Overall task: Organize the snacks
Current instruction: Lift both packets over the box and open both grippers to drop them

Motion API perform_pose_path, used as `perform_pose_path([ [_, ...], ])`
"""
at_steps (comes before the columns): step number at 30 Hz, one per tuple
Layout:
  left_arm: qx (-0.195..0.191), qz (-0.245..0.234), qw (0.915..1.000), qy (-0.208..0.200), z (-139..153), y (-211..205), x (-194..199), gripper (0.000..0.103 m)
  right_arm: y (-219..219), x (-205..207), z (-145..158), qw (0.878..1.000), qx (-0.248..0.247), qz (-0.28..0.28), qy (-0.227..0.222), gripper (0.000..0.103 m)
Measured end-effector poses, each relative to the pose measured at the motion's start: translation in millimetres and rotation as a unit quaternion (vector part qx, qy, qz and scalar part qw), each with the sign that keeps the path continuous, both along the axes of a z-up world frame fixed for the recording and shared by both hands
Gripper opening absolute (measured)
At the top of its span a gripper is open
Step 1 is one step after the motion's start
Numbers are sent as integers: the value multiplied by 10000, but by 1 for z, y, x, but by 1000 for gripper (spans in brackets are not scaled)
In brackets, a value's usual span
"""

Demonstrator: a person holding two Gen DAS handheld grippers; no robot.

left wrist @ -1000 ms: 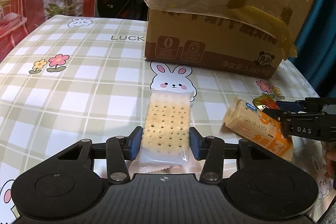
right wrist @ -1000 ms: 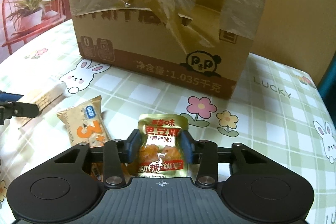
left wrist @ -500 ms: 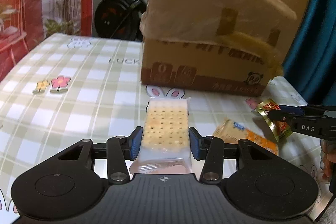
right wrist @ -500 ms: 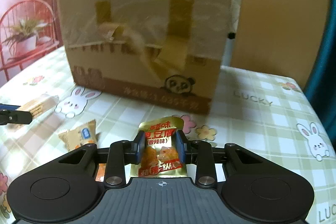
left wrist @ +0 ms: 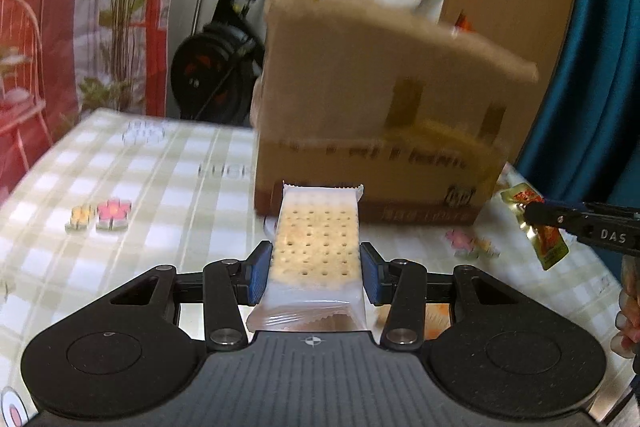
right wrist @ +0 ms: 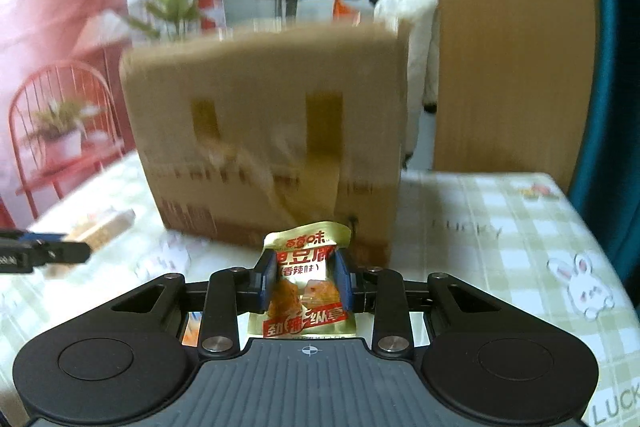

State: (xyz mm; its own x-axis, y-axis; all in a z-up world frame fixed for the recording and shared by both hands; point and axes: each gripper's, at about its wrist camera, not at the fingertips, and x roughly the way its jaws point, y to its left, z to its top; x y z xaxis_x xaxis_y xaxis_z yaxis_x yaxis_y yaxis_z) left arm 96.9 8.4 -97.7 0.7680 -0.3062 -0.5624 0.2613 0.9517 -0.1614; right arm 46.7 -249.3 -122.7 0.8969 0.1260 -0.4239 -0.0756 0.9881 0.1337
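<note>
Blue pads of the left tongs press on both long sides of a clear cracker pack, partly closed around it and holding it off the bench. The pack points away from the camera toward a brown cardboard box, which stands at the far middle of the checked bench cloth. The box is blurred in both views; strips of yellowish tape mark its near face.

At the right edge of the left view the right tongs reach in from the right, with a gold pouch hanging from their tip above the cloth. A hand shows just below them at the frame edge.

From the right wrist, the right tongs are narrowly closed on the gold pouch, the 2 pads squeezing its middle so its top crumples; red print runs across it. The box fills the far middle. At the left edge the left tongs show their dark tip, with the cracker pack blurred past it.

An orange wrapper shows through the gap under the right tongs, lying on the bench below. Far off stand a plant and an exercise bike.
</note>
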Motion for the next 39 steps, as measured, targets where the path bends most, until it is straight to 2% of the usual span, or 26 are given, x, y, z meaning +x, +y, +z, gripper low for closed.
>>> perform_pose_path([
  [9, -163, -158, 9954, -933, 60, -13, 20, 49, -10, 3, 79, 9941, -63, 109, -1078, 29],
  [14, -125, -244, 9894, -1429, 92, -28, 47, 49, -10, 39, 117, 9894, -197, 289, -1412, 29],
  [18, -182, -262, 9863, -1617, 112, -44, 85, 49, -11, 82, 137, 9874, -234, 384, -1520, 29],
  [21, -198, -236, 9869, -1584, 118, -55, 118, 49, -11, 120, 142, 9889, -305, 414, -1395, 29],
  [25, -274, -161, 9910, -1300, 115, -61, 161, 49, -6, 157, 137, 9912, -395, 413, -1198, 30],
  [28, -170, -152, 9946, -1008, 106, -62, 179, 49, -3, 171, 124, 9931, -444, 388, -1016, 32],
  [30, -83, -126, 9955, -931, 101, -62, 183, 55, -3, 177, 116, 9949, -444, 304, -853, 33],
  [31, -40, -102, 9958, -912, 100, -60, 182, 57, -5, 177, 113, 9957, -392, 251, -803, 38],
  [32, -23, -101, 9959, -904, 99, -59, 180, 59, -7, 175, 111, 9961, -331, 230, -785, 50],
  [33, -28, -116, 9958, -906, 99, -56, 177, 62, -8, 171, 110, 9962, -266, 219, -805, 54],
  [39, 109, -146, 9961, -863, 103, -46, 155, 65, -7, 141, 113, 9962, -221, 269, -792, 57],
])
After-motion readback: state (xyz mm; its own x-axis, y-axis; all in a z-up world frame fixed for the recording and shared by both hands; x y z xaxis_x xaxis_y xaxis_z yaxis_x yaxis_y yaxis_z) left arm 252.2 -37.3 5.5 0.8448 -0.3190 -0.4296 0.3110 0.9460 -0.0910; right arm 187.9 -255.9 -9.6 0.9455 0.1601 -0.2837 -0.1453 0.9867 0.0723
